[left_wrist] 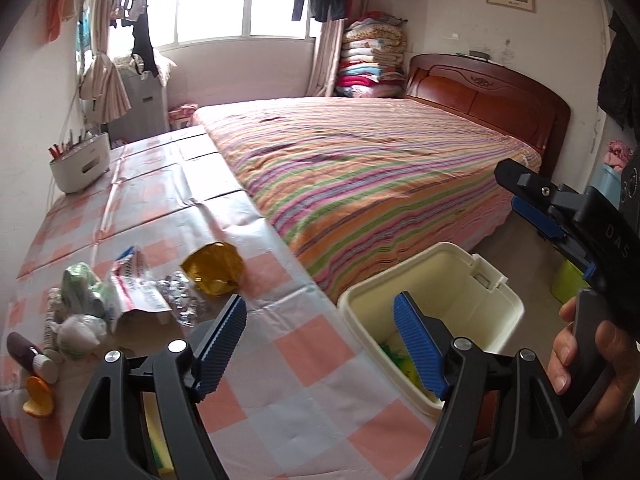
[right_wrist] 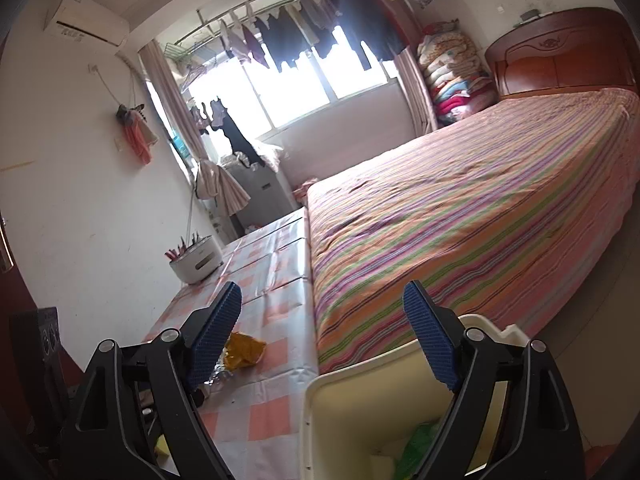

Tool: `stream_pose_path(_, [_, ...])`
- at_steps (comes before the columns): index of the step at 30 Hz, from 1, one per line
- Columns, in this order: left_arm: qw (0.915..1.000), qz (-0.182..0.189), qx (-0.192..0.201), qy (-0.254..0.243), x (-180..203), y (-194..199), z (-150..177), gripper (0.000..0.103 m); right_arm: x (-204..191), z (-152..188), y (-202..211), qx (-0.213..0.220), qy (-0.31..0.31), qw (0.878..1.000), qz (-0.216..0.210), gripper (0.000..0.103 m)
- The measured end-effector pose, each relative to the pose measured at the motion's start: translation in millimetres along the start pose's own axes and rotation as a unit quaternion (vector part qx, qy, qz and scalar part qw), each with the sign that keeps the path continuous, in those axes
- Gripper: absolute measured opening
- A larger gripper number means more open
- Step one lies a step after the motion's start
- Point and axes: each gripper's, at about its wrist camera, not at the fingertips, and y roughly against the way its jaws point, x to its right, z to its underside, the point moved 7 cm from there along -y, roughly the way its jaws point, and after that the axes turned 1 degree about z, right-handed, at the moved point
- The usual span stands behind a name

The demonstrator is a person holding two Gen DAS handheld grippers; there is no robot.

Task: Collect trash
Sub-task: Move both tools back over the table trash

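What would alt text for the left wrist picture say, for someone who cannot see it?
An open, empty left claw hovers over a checked table edge, between crumpled wrappers, including a gold wrapper, and a cream bin. A striped bed lies beyond.

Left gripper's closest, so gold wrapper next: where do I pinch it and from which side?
Pinch the raised crumpled near edge of the gold wrapper, coming from above and the bin side with the open left gripper. Its left side crowds other foil scraps.
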Motion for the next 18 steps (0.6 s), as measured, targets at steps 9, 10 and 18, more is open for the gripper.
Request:
stream_pose_path(9, [0.9974,-0.066,0.009,0.029,-61,15,-5,0.074,-53,17,-30,-0.036,0.026,0.998,-0.043,0.082])
stream_pose_path(10, [0.9966,-0.075,0.009,0.033,-70,17,-6,0.074,-60,20,-34,-0.041,0.029,0.997,-0.050,0.082])
stream_pose_path(18, [0.9896,-0.112,0.003,0.091,-144,34,2,0.074,-127,50,-63,-0.087,0.072,0.989,-0.100,0.082])
